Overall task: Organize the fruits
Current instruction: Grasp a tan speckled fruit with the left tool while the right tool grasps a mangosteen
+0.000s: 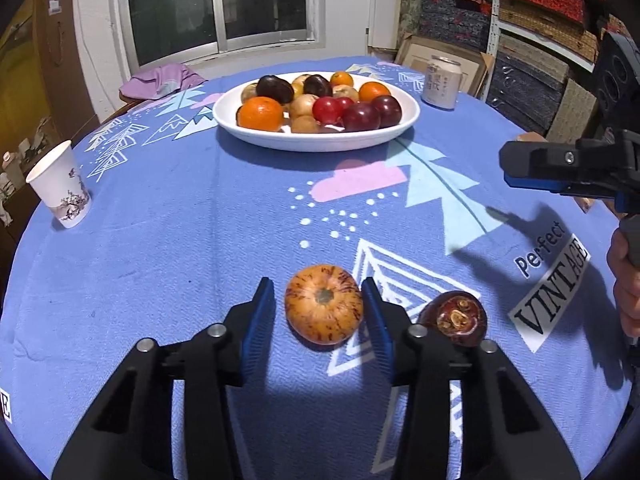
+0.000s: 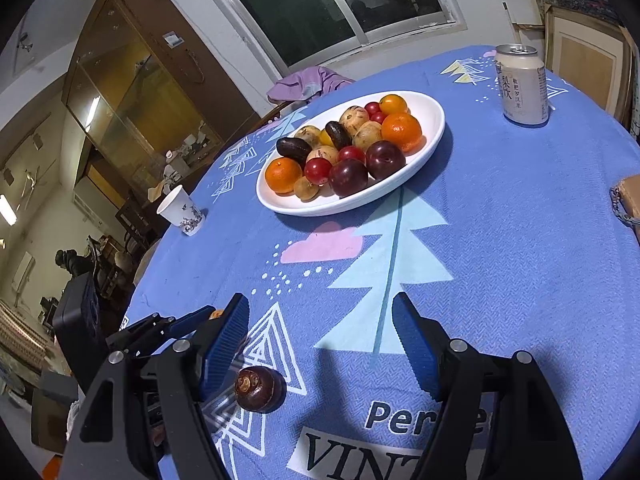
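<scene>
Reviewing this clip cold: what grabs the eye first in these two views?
The white oval plate heaped with oranges, dark plums and tan fruits sits at the far middle of the blue patterned tablecloth. Up close, the left gripper straddles a speckled orange-tan fruit, its right pad at the skin and a gap on the left. A dark brown fruit lies just beside it.
</scene>
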### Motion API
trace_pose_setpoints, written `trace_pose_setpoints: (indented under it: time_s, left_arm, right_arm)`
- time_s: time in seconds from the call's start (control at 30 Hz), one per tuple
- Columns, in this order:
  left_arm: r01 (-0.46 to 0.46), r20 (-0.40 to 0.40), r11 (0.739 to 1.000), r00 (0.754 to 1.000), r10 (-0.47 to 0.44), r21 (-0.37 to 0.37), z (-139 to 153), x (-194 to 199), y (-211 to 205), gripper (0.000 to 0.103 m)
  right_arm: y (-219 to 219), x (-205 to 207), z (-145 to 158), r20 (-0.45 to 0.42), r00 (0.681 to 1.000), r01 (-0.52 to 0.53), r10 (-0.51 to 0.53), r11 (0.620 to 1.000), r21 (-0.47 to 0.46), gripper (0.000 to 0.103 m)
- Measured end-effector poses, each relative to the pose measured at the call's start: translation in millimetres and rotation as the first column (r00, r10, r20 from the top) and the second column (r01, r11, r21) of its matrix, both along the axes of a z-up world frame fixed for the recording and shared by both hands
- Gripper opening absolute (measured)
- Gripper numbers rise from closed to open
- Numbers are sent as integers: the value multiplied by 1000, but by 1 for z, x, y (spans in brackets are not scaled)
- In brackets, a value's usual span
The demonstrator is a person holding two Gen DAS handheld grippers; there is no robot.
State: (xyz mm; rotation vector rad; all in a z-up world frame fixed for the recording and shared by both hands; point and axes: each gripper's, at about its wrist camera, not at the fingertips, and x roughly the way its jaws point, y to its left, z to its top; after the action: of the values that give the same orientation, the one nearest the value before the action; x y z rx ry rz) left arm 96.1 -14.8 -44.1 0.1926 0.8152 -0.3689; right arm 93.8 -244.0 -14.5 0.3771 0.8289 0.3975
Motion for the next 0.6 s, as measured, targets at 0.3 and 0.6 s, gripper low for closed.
trace_pose_setpoints:
  time_s: [0.3, 0.6]
  left_arm:
    - [-127, 12, 992, 992, 127, -7, 6, 9, 23, 39]
    - [-235, 0, 971, 972, 236, -45, 12, 22, 54, 39]
  right_arm:
    - [26, -10, 3, 42, 994, -93, 98, 991, -98, 75]
    - [97, -49, -8, 113, 936, -262, 332, 875, -406, 75]
